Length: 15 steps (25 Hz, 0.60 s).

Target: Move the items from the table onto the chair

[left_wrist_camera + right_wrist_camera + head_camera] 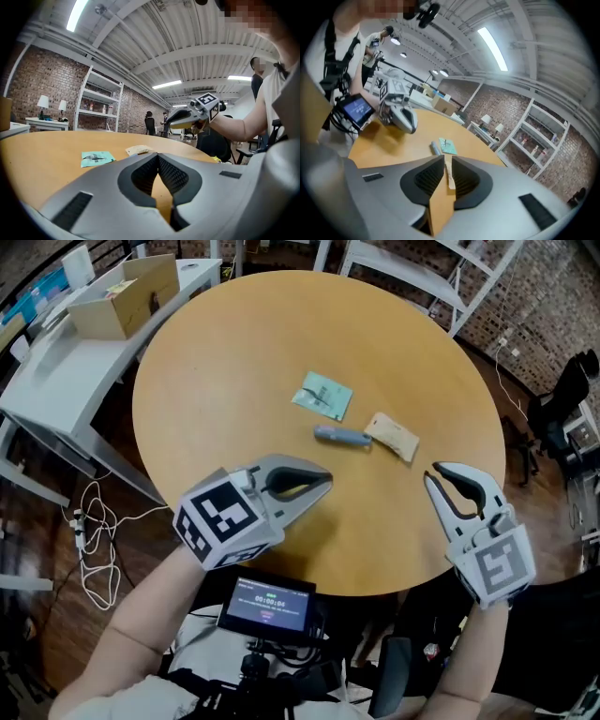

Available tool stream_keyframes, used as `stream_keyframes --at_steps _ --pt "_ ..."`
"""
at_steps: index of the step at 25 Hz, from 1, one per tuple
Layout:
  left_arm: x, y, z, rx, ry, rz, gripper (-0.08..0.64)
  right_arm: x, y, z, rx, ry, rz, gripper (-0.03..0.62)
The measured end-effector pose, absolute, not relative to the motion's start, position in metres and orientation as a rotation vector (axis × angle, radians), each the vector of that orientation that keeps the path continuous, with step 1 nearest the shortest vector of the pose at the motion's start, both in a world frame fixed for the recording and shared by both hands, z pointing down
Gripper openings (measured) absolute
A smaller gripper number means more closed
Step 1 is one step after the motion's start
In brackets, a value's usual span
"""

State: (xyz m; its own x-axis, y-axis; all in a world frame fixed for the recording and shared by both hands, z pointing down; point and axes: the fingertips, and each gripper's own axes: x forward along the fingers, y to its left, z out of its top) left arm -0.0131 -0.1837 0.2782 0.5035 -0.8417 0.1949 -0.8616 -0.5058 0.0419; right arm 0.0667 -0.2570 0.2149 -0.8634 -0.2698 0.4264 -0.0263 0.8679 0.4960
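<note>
Three items lie near the middle of the round wooden table [216, 381]: a green packet [322, 395], a blue tube [341, 435] and a tan packet [392, 435]. My left gripper [322, 482] hovers over the near part of the table, short of the tube, its jaws shut with nothing between them. My right gripper [433, 476] hangs at the near right, just short of the tan packet and apart from it. Its jaws stand a little open and hold nothing. In the right gripper view the tan packet [449, 177] shows through the narrow gap, with the tube [435, 148] and green packet [450, 146] beyond.
A white desk [56, 371] with a cardboard box [122, 296] stands at the far left, and cables [94, 540] lie on the floor below it. White shelving [422, 277] is behind the table. A black office chair [567, 390] is at the right. People [150, 124] stand far off.
</note>
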Motion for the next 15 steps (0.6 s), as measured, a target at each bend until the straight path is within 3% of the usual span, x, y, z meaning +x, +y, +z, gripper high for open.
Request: stream_keyframes --at_steps 6,12,15 --pt "-0.01 -0.182 0.276 2.6 -1.451 0.212 0.008 0.088 -0.272 0.181 0.277 -2.566 -0.684 0.06" --pt "-0.011 -0.184 0.279 2.627 -1.444 0.221 0.008 0.069 -0.307 0.257 0.192 -2.403 -0.725 0.06" --pt "-0.009 -0.181 0.277 2.612 -1.437 0.212 0.008 0.065 -0.327 0.291 0.141 -2.344 -0.753 0.112"
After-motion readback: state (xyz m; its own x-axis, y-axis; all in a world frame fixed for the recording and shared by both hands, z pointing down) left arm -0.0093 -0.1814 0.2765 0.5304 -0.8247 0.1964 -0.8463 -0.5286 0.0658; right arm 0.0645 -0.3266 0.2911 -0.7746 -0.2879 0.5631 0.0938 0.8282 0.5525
